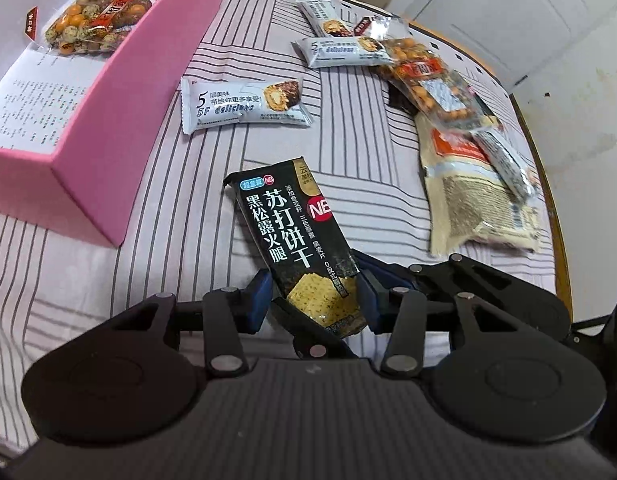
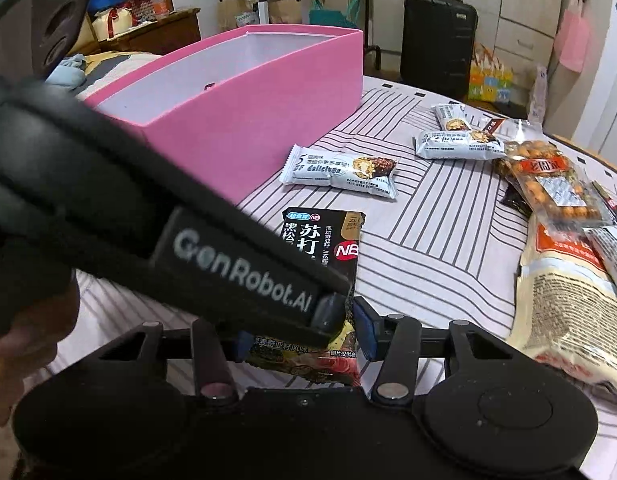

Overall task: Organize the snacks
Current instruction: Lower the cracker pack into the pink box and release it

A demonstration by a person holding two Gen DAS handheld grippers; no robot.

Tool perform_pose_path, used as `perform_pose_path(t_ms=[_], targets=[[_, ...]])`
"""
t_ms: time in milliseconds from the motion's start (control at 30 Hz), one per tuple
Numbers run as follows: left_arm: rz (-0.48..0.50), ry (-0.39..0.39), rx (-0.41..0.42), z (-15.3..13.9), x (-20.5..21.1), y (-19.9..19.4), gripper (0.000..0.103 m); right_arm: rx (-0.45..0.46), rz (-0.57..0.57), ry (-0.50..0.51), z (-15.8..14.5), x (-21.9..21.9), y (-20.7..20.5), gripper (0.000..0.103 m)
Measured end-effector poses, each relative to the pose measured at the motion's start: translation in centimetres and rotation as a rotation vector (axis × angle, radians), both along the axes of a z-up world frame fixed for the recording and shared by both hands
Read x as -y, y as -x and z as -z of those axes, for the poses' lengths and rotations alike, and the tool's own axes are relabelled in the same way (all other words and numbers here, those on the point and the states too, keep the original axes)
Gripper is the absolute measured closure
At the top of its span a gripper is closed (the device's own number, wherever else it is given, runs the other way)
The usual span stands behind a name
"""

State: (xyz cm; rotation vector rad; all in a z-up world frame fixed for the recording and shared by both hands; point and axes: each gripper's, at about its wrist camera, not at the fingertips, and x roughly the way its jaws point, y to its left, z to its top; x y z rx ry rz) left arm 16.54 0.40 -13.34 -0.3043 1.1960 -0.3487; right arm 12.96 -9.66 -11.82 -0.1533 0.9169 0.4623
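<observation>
A black soda-cracker packet [image 1: 298, 236] lies on the striped cloth with its near end between the blue pads of my left gripper [image 1: 314, 300], which close against its sides. In the right wrist view the same packet [image 2: 328, 244] has its near end between the pads of my right gripper [image 2: 304, 338], with the left gripper's body [image 2: 236, 276] crossing over it. A pink box [image 1: 108, 120] stands at the left and holds a clear bag of mixed nuts [image 1: 96, 20]. The box also shows in the right wrist view [image 2: 248, 128].
Three white cake-bar packets [image 1: 244, 100] [image 1: 340, 50] [image 1: 322, 16] lie beyond the cracker packet. A nut bag [image 1: 432, 80] and a beige bag [image 1: 476, 200] lie at the right near the table's edge [image 1: 548, 184]. A black suitcase [image 2: 438, 40] stands behind the table.
</observation>
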Motion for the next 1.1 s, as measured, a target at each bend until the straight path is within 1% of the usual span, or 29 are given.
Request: perform_pose_path(t_ms=[200,300,433,633,733,800,867,967,1100], targets=[[0.02,-0.031,-0.001,-2.3,-0.1,2.0,0.058,-0.029,-0.03,0.017,-2.5,-0.6,1.2,0.049],[0.016,-0.028,0.013,-3.7,-0.7,2.9,0.058,0.0,-0.048,0.029,-3.8,-1.1,2.1,0.049],[0.007,-0.004,0.038,-5.5,-1.7,3.8,0.058,0.03,-0.06,0.035,-5.5,-1.9,3.0,0.049],[-0.021,0.03,0.095,-8.3,-3.6,4.7,0.058,0.092,-0.101,0.044,-8.3,-3.0,3.3,0.049],[-0.034,0.055,0.12,-9.6,-5.1,4.5,0.058,0.132,-0.126,0.063,-9.5,-3.9,2.9,0.049],[-0.048,0.079,0.131,-10.3,-6.2,4.1,0.058,0.177,-0.161,0.094,-10.2,-5.1,2.8,0.049],[-0.067,0.092,0.142,-10.9,-7.4,3.4,0.058,0.207,-0.19,0.104,-10.7,-6.0,2.1,0.049],[-0.101,0.091,0.157,-11.4,-9.1,2.4,0.058,0.243,-0.23,0.109,-10.9,-7.6,0.7,0.049],[-0.149,0.06,0.173,-11.6,-11.3,0.5,0.058,0.292,-0.302,0.091,-10.5,-9.6,-1.6,0.049]])
